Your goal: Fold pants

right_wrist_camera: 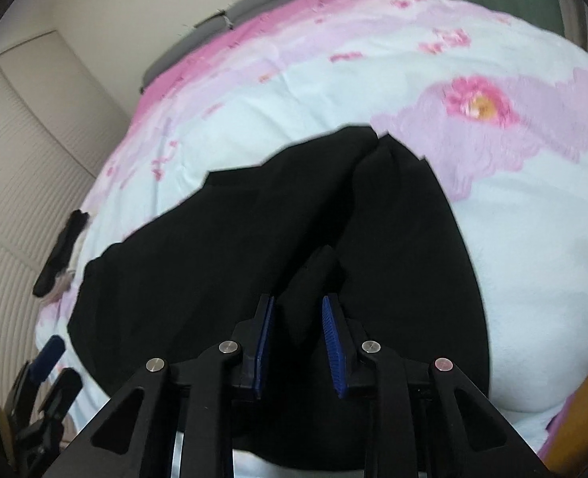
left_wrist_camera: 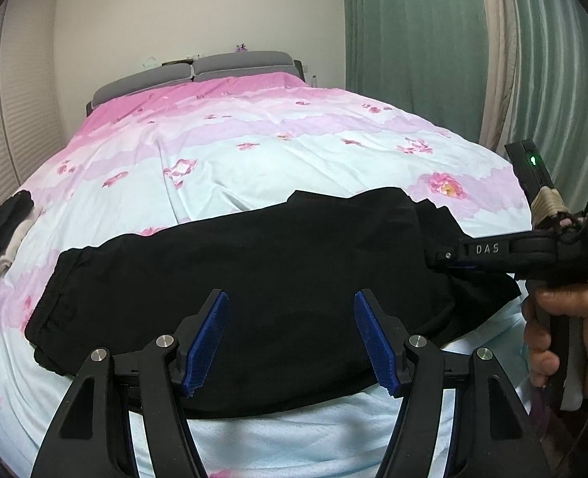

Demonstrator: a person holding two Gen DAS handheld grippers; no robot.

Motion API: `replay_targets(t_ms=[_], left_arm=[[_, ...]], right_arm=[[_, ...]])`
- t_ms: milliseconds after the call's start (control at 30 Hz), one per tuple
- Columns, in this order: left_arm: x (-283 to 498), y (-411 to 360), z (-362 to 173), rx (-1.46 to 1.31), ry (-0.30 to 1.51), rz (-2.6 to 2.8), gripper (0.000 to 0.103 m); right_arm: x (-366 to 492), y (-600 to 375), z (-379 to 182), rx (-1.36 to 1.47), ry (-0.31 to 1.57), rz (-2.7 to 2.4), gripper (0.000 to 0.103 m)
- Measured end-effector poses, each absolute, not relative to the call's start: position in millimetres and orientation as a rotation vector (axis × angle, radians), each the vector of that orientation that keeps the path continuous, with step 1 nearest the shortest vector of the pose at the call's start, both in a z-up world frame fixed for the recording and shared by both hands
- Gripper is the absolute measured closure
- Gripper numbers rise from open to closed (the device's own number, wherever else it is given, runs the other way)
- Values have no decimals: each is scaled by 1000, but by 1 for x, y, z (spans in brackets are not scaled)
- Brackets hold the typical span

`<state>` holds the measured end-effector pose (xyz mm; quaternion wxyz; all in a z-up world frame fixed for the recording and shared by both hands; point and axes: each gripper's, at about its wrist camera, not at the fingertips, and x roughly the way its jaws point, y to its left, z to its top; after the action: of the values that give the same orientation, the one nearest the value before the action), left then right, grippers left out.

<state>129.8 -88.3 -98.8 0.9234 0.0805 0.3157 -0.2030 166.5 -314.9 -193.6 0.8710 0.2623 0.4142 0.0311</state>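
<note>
Across the near edge of the flowered bed (left_wrist_camera: 294,151) lie the black pants (left_wrist_camera: 254,263), soft and limp, best taken by a hem or waistband, with the left gripper (left_wrist_camera: 290,338) spread wide above them and the right gripper (right_wrist_camera: 298,342) seemingly pinching a raised fold.

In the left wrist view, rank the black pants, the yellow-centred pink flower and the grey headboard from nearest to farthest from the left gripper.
From the left gripper:
1. Black pants, directly below its fingers.
2. Yellow-centred flower, beyond the pants, right.
3. Grey headboard, at the far end of the bed.
</note>
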Motion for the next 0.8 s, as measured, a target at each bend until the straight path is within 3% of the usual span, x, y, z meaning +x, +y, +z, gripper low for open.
replay_targets(t_ms=[33,67,167,567,800], left_arm=[[131,-88,-99,162,652,-414,38],[132,-89,-100,160,655,-413,38],[134,-91,-101,152,661,-415,38],[123,-125,-106,170,659,-512,38],[122,-122,-110,170,679,-508,38]], right_arm=[[169,-314,-197,554,870,63,84],[169,-314,-198,554,865,64,96],[165,-317,-195,551,833,57,100],[55,-335,-149,480,644,-147,101],[55,-323,-204,529,782,-131,101]])
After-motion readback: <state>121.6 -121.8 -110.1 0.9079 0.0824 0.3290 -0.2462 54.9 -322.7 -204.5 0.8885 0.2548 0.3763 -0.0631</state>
